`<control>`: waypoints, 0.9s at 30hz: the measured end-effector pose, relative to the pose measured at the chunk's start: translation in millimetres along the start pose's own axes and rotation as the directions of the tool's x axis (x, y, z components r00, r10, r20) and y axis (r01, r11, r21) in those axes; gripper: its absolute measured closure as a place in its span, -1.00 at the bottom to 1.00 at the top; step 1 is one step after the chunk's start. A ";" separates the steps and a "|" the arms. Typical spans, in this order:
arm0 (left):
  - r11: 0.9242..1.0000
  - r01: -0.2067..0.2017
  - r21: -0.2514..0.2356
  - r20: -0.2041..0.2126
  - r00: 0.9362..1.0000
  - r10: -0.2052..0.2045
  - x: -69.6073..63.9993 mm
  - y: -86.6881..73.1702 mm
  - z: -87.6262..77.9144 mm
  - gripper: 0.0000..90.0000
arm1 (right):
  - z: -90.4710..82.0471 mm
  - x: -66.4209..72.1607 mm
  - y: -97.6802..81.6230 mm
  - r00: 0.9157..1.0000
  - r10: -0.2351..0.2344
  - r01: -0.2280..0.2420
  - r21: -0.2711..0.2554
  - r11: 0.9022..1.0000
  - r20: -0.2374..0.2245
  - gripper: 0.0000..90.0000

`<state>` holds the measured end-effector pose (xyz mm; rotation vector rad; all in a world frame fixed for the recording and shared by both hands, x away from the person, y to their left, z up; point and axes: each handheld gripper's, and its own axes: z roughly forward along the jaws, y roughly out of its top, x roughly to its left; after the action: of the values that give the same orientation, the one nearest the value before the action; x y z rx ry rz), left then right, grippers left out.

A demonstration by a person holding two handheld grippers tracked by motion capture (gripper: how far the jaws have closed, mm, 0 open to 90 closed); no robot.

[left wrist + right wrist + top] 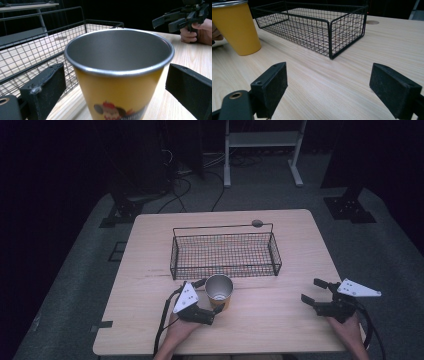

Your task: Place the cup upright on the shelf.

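Note:
A yellow cup (219, 291) with a metal inside stands upright on the wooden table (280, 320), just in front of the wire basket. My left gripper (210, 295) is open around it, one jaw on each side. In the left gripper view a gap shows between each jaw and the cup (120, 50), which sits between the jaws of the left gripper (117, 87) and carries a printed picture low on its side. My right gripper (311, 290) is open over bare table at the right, with nothing between its jaws. In the right gripper view it (333, 87) faces the cup (239, 30) at far left.
A shallow black wire basket (225, 255) with nothing in it lies mid-table, its near right corner (329, 37) ahead of the right gripper. A round grommet (257, 223) sits behind it. Dark stands and cables are on the floor beyond. The right gripper (180, 20) appears in the left gripper view.

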<state>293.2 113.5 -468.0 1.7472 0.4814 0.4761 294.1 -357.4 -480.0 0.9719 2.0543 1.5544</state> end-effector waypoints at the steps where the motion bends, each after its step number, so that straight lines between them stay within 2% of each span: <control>1: 1.000 0.002 0.002 0.002 1.000 -0.002 0.2 1.0 2.5 -0.95 | 0.0 -0.1 0.0 1.000 -0.001 0.001 -0.001 1.000 0.000 -0.69; 3: 1.000 0.003 0.012 0.012 1.000 -0.003 1.1 2.6 10.0 -0.95 | 0.0 0.0 0.0 1.000 -0.001 0.001 0.000 1.000 0.000 -0.70; 6: 1.000 0.007 0.017 0.018 1.000 -0.007 1.4 3.2 13.0 -0.93 | 0.0 0.0 0.0 1.000 -0.002 0.002 -0.001 1.000 -0.001 -0.70; 11: 1.000 0.010 -0.001 0.033 0.999 -0.010 3.0 3.0 15.7 -0.72 | -0.1 0.0 0.0 1.000 -0.001 0.001 -0.001 1.000 -0.002 -0.70; 16: 1.000 0.010 0.005 0.032 0.999 -0.011 3.1 4.0 14.8 -0.71 | -0.1 -0.1 0.1 1.000 -0.003 0.003 -0.002 1.000 -0.002 -0.70; 21: 1.000 0.014 0.008 0.049 0.999 -0.014 4.0 8.4 14.6 -0.71 | -0.1 -0.2 0.1 1.000 -0.001 0.001 -0.002 1.000 -0.002 -0.70; 27: 1.000 -0.007 -0.016 0.065 0.998 0.008 8.2 23.1 15.3 -0.71 | -0.2 -0.2 0.1 1.000 -0.001 0.001 -0.002 1.000 -0.002 -0.70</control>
<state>310.0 100.9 -448.2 1.7447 0.4245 0.4261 294.1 -357.7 -479.9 0.9689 2.0538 1.5581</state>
